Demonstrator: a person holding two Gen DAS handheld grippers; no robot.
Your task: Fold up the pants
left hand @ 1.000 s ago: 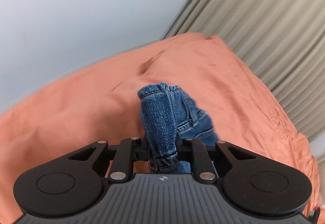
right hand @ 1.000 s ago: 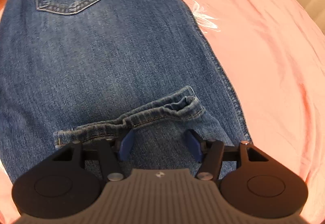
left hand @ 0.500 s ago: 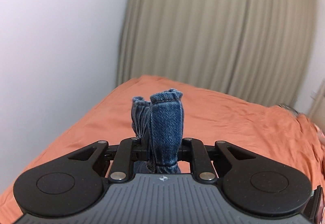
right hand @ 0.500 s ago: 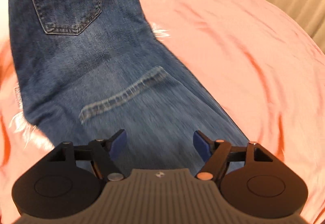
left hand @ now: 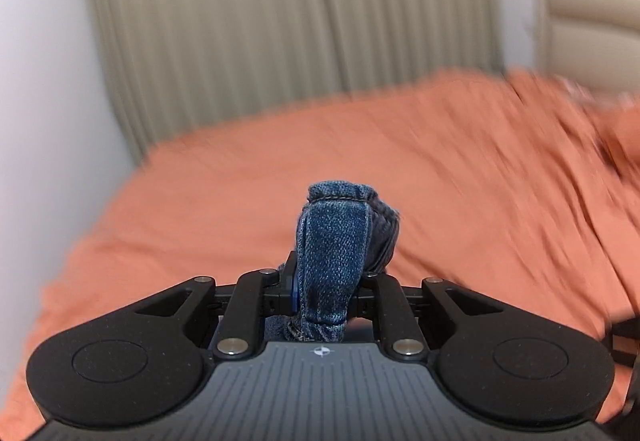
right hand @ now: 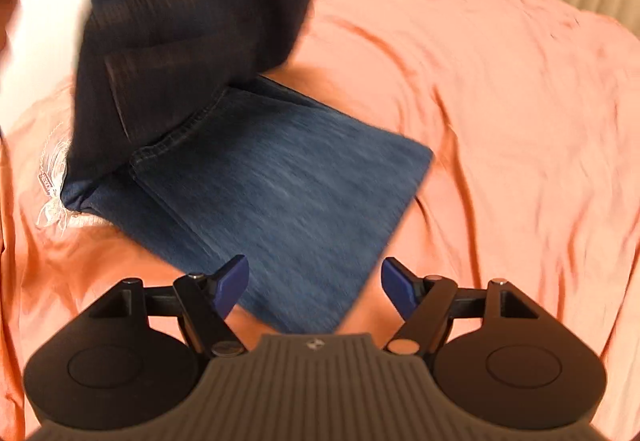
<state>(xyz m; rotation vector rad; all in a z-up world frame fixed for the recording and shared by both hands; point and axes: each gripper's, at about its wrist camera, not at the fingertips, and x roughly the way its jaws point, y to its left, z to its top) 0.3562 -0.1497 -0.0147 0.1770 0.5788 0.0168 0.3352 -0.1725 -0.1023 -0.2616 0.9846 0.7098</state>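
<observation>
While one hand-held gripper pinches one pair of jeans, another gapes.

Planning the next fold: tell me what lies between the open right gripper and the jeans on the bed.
Nothing visible does. The right gripper hangs open just above the jeans, with only orange bedspread around them. The left gripper grips a bunched denim end.

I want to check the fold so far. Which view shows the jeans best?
Right wrist view: the jeans spread over the orange bedsheet, upper part lifted. Left wrist view shows only a bunch clamped in the left gripper.
</observation>
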